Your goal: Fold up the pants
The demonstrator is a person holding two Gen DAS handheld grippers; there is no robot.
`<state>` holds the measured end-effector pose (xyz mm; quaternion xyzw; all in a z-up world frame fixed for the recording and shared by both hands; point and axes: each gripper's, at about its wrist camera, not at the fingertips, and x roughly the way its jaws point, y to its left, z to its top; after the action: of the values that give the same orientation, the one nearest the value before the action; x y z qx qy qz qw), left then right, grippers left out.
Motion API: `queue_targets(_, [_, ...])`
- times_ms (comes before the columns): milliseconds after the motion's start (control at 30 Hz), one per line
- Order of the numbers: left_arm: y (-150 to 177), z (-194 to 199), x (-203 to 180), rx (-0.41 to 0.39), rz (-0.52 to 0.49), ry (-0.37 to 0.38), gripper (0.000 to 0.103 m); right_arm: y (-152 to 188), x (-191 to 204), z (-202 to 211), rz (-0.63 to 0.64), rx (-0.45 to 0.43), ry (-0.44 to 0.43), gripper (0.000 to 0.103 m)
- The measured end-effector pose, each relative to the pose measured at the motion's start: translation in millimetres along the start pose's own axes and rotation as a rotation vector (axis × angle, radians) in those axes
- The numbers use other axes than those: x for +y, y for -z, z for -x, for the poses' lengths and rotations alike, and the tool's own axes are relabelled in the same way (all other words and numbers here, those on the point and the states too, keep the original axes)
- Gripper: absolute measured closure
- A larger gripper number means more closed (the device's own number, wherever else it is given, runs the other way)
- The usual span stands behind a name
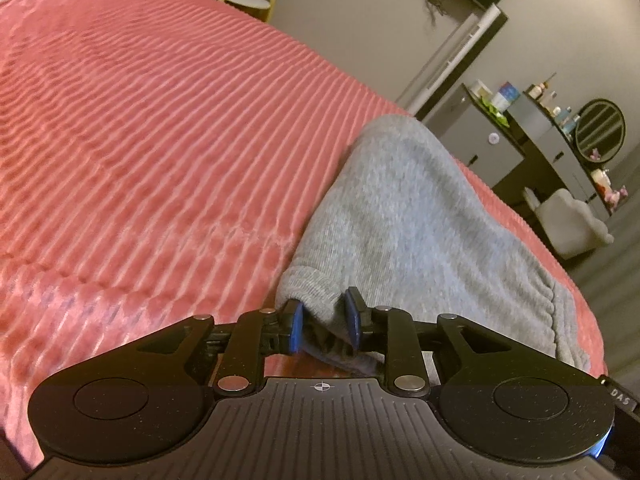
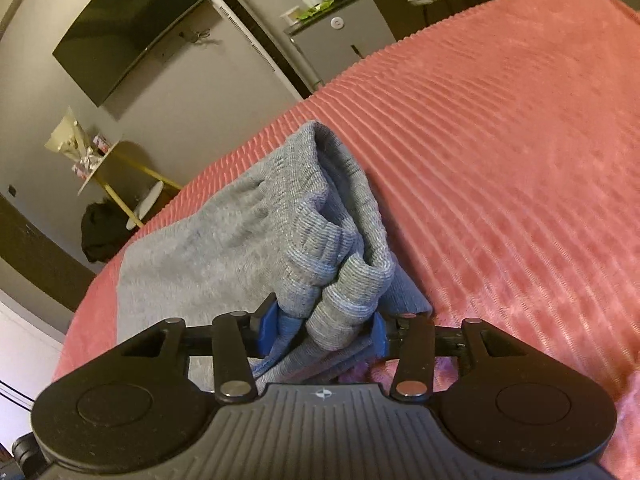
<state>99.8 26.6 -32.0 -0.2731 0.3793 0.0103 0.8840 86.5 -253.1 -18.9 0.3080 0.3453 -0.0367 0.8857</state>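
Note:
Grey knit pants (image 1: 416, 208) lie folded on a pink ribbed bedspread (image 1: 152, 128). In the left wrist view my left gripper (image 1: 324, 318) sits at the near corner of the pants. A folded hem edge fills the narrow gap between its blue pads (image 1: 295, 320). In the right wrist view the pants (image 2: 208, 240) end in a thick bunch of ribbed waistband layers. My right gripper (image 2: 324, 330) stands wider, and that bunch is packed between its blue pads (image 2: 267, 326), touching both. The cloth rests on the bedspread (image 2: 500, 152) under both grippers.
The bed's edge runs close behind the pants. Beyond it are a grey cabinet (image 1: 476, 136) with bottles and a round mirror, a wall television (image 2: 132, 28), a small side table (image 2: 116, 176) and a white chair (image 1: 572, 224). Bare bedspread stretches away beside the pants.

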Motion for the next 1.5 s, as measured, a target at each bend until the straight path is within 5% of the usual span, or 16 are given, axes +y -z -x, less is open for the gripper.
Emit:
queue_targets(167, [-5,23,-1,0.003,-0.017,0.006,0.068,-4,4,18,0.02,-0.017,0.06,0.05])
queue_targets(367, [-26,58,-17,-0.15,-0.133,0.025,0.039,-15,19,50,0.116,-0.134,0.169,0.048])
queue_targets(500, [-45,24,-46,-0.124,-0.24,0.013,0.038,-25,45,30,0.214,-0.108,0.089,0.051])
queue_targets(600, [-51,-13,-76,-0.091,-0.375,-0.001,0.037,-25,79,1,0.41,-0.148,0.146,0.053])
queue_targets(667, [-52,-33,-95,-0.113,-0.475,-0.047,0.037,-29,96,-16,0.493,-0.128,0.135,0.074])
queue_targets(700, [-53,-42,-102,-0.136,-0.508,-0.066,0.036,-32,102,-19,0.508,-0.134,0.149,0.074])
queue_targets(833, [-67,-74,-110,-0.177,-0.482,-0.002,0.03,-37,121,-30,0.555,-0.147,0.033,0.073])
queue_targets(933, [-70,-103,-110,-0.165,-0.473,-0.034,0.029,-25,127,-68,0.671,-0.06,0.079,0.073])
queue_targets(1133, [-36,-136,-116,-0.218,-0.821,-0.144,0.034,-28,94,-103,0.643,-0.062,0.082,0.082])
queue_targets(1233, [-36,-124,-113,-0.207,-0.793,-0.135,0.034,-27,102,-101,0.642,-0.053,0.09,0.082])
queue_targets(1300, [-32,-103,-107,-0.194,-0.747,-0.126,0.018,-36,102,-91,0.587,-0.028,0.07,0.08])
queue_targets(1433, [-13,-67,-73,-0.127,-0.619,-0.027,0.013,-32,59,-37,0.268,-0.004,-0.114,0.062])
queue_targets(1500, [-2,-61,-60,-0.112,-0.588,-0.058,0.013,-18,39,-13,0.237,-0.03,-0.142,0.063])
